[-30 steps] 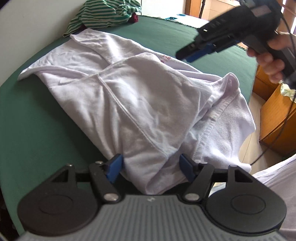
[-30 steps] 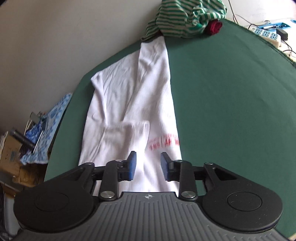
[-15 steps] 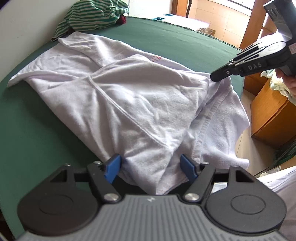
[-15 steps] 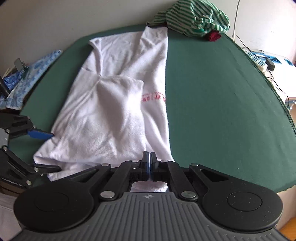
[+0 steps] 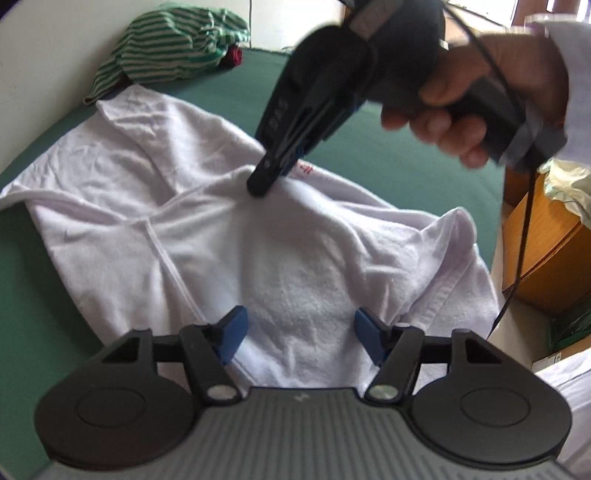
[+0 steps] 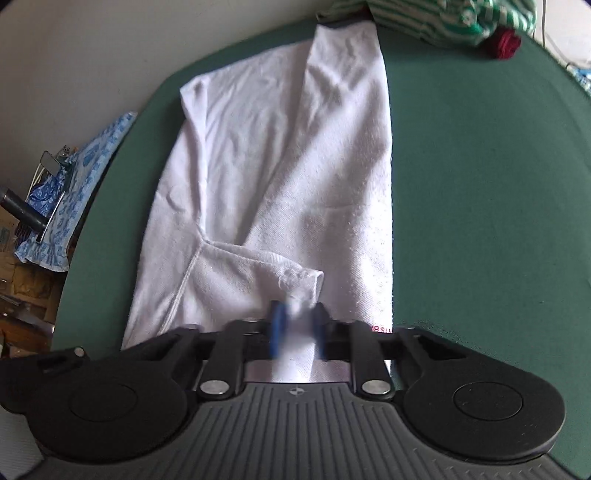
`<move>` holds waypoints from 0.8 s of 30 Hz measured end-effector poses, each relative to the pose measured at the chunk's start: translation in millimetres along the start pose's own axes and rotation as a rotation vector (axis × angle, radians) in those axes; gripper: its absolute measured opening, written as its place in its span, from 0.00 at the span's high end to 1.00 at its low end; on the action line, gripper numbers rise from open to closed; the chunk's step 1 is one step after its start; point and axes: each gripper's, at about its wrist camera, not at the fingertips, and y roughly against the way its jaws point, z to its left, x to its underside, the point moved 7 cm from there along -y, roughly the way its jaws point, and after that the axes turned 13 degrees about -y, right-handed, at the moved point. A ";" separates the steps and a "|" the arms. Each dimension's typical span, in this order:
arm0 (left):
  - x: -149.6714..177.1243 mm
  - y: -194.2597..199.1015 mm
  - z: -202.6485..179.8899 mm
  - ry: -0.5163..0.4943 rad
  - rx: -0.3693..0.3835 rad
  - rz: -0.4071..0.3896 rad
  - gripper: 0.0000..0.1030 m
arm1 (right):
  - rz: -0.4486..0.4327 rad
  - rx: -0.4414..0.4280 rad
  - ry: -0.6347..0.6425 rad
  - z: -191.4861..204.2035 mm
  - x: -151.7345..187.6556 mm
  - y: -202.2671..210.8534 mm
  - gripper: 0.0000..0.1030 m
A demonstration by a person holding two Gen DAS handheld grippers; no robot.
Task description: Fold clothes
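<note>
A white shirt (image 5: 207, 206) lies partly folded on the green table (image 5: 33, 302), its near end hanging over the edge. My left gripper (image 5: 298, 334) is open, its blue pads either side of the shirt's near fabric. My right gripper (image 5: 273, 173) reaches down from above onto the tip of the folded sleeve, near the red print. In the right wrist view the right gripper (image 6: 297, 323) has the sleeve cuff (image 6: 301, 282) between its blurred blue pads, with a gap about the width of the bunched cloth. The shirt (image 6: 280, 158) stretches away toward the far edge.
A green-and-white striped garment (image 5: 166, 48) with a dark red item beside it lies at the table's far edge; it also shows in the right wrist view (image 6: 443, 18). A wooden cabinet (image 5: 546, 251) stands right of the table. Blue patterned cloth (image 6: 70, 192) and clutter lie left.
My right gripper, shut near the shirt's near edge half a second ago, has moved onto the folded sleeve tip with cloth between its pads. The left gripper stayed open at the near fabric.
</note>
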 end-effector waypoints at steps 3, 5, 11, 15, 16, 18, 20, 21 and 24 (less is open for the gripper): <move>3.8 -5.4 -3.7 0.031 -0.011 0.024 0.27 | 0.035 0.067 0.182 14.8 -22.3 7.5 0.95; 4.1 -6.6 -4.6 0.057 -0.024 0.033 0.26 | 0.009 0.141 0.368 34.9 -46.4 16.1 0.80; -2.2 -6.6 -1.2 0.168 -0.043 0.053 0.28 | -0.147 -0.076 0.578 139.4 -143.3 -22.1 0.56; -0.4 -3.5 4.1 0.293 -0.070 0.067 0.28 | -0.228 -0.094 0.721 212.7 -167.6 -98.3 0.56; 0.8 -2.3 4.4 0.324 -0.078 0.068 0.28 | -0.246 -0.073 0.763 228.9 -167.9 -119.7 0.57; 3.3 0.2 5.0 0.385 -0.096 0.070 0.28 | -0.308 0.009 0.829 252.1 -169.7 -153.6 0.59; 4.6 2.2 4.7 0.427 -0.103 0.068 0.28 | -0.340 0.072 0.828 264.7 -175.3 -178.1 0.64; 5.0 2.4 4.8 0.443 -0.104 0.067 0.28 | -0.342 0.087 0.808 267.8 -179.4 -187.7 0.66; 4.9 0.7 5.8 0.458 -0.105 0.074 0.28 | -0.303 0.099 0.748 266.0 -192.8 -205.6 0.91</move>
